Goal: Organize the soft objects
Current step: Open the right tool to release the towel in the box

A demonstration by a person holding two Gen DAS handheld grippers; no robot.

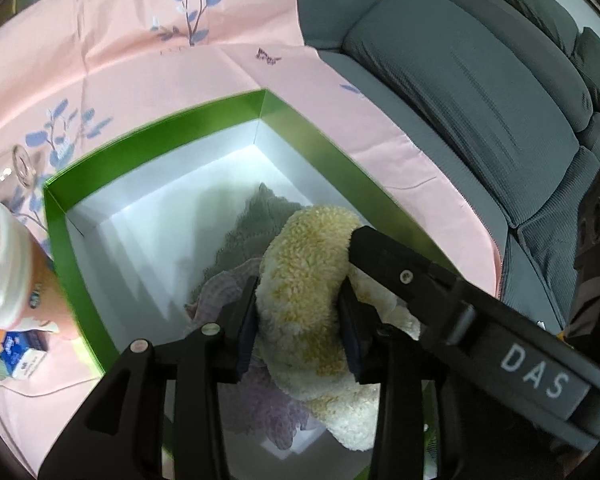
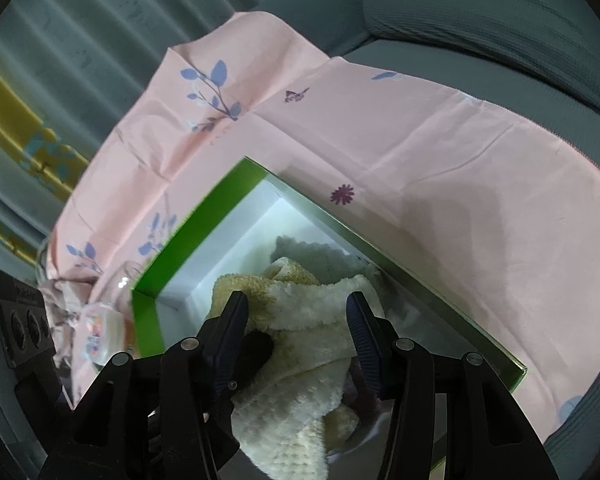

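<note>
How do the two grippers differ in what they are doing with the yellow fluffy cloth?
The left gripper has its pads pressed on a bunched fold of the yellow fluffy cloth; the right gripper stands wider, the cloth lying loosely between its fingers. Both work over the green box.

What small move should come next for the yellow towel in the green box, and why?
Probably lower the left gripper a little and open it. Its fingers squeeze a fold of the yellow towel, which is already inside the green box over the grey cloth and purple cloth. The right gripper straddles the towel without clearly pinching it.
</note>
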